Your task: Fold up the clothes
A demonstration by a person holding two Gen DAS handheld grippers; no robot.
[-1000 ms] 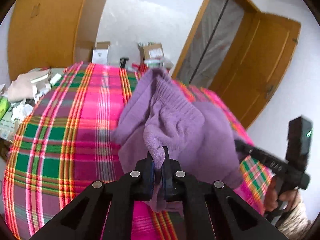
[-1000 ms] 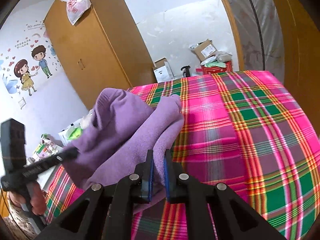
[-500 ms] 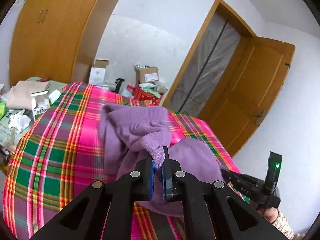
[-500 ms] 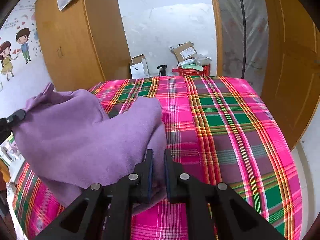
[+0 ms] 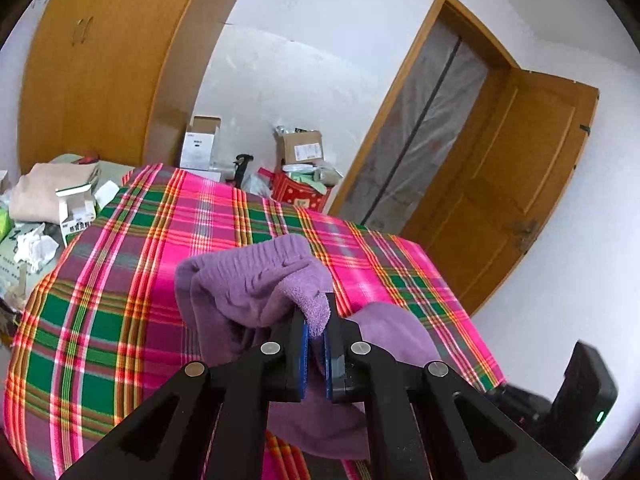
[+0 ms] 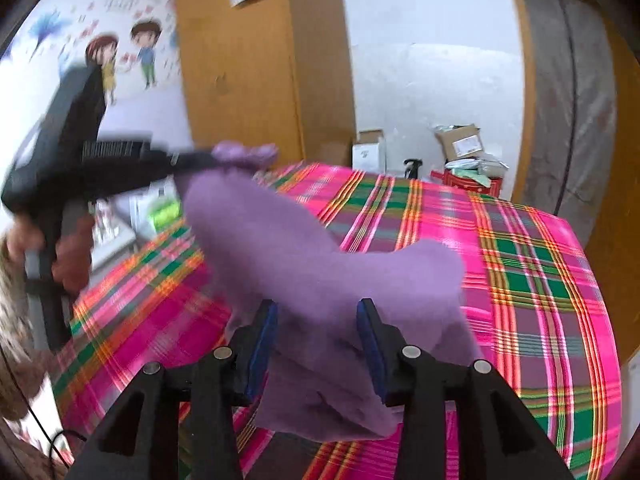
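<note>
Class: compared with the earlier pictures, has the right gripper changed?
Yes. The right gripper was shut on the purple garment; its fingers now stand apart above the plaid bedspread.

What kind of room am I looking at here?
Probably a bedroom in a home, somewhat cluttered. A bed under a plaid sheet fills the middle, a tall wooden wardrobe stands by the wall, and cartoon stickers decorate another wall. Cardboard boxes sit on the floor beyond.
</note>
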